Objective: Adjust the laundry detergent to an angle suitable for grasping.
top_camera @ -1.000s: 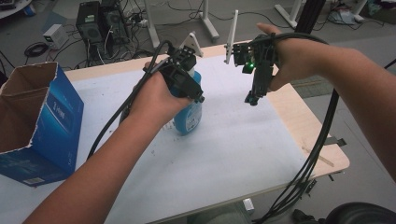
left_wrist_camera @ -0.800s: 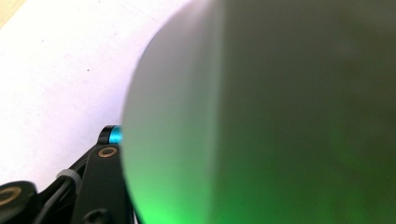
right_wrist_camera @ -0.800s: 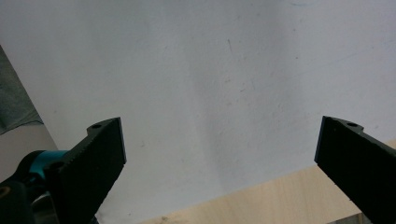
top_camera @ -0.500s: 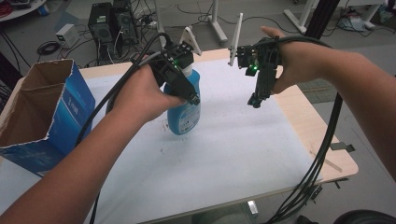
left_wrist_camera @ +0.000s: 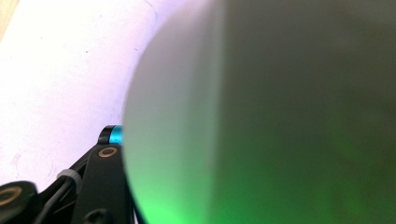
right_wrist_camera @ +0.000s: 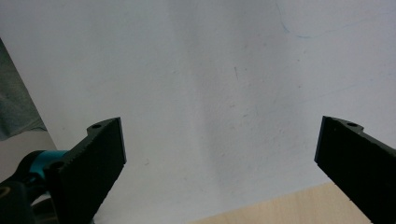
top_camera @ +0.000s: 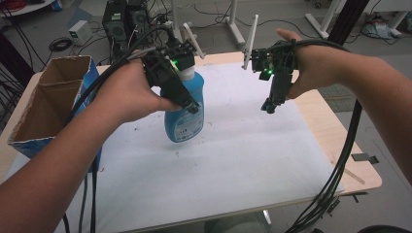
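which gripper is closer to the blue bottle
Left. The left gripper is clamped on the blue bottle, holding it near its top. The right gripper hangs open, apart, off to the bottle's right.

A blue bottle (top_camera: 185, 114) with a white cap and a label of white print low on its front sits between the black fingers (top_camera: 187, 99) of the left gripper (top_camera: 193, 106), whose body shows a bright green light. The right gripper (top_camera: 268, 106) is black too, with a green light and a teal band near the base of its fingers (right_wrist_camera: 100, 154). Beneath both lies a white sheet (top_camera: 233, 160) with faint blue pen lines, on a pale wooden tabletop (top_camera: 340, 145). Beyond the left fingers, a cardboard box (top_camera: 51, 104) is brown inside and blue outside.
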The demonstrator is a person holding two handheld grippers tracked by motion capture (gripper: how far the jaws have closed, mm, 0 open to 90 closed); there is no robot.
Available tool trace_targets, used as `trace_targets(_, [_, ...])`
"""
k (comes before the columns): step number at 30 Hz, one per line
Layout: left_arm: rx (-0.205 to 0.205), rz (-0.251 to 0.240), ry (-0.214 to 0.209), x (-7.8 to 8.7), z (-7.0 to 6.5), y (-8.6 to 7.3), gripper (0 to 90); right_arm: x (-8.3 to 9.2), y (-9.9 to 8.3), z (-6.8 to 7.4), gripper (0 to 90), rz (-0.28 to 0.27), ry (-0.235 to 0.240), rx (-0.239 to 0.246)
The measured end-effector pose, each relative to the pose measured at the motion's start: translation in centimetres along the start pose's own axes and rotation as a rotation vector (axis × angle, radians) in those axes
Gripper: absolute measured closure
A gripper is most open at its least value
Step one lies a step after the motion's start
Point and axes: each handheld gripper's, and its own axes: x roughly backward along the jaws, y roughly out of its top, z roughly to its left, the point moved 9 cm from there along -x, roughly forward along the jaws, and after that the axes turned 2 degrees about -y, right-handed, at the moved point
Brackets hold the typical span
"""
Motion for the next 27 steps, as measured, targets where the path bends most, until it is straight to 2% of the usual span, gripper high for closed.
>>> trace_targets(5, [-0.056,-0.006,-0.022,0.7,-0.4,-0.6,43.9,0.0,0.3,0.1,1.0,0.005,-0.001,0.007])
trace_targets(10, [-0.149,0.015,-0.046,0.6,-1.0,-1.4,43.9,0.1,0.9,0.4,1.0,0.001,-0.002,0.015])
trace_targets(15, [-0.214,0.022,-0.097,0.5,-1.4,-2.1,44.0,0.0,1.2,0.5,1.0,0.008,-0.001,0.015])
trace_targets(18, [-0.258,0.017,-0.141,0.2,-1.9,-2.5,44.0,-0.1,1.3,0.6,1.0,0.01,0.002,0.026])
trace_targets(23, [-0.319,0.037,-0.21,-0.3,-2.5,-3.5,44.0,-0.1,1.4,0.6,1.0,0.008,0.002,0.031])
trace_targets(25, [-0.326,0.038,-0.223,-0.4,-2.6,-3.8,44.0,-0.2,1.4,0.6,1.0,0.009,0.001,0.032])
trace_targets(27, [-0.363,0.042,-0.25,-0.8,-2.9,-4.3,44.0,-0.2,1.5,0.7,1.0,0.01,0.002,0.029])
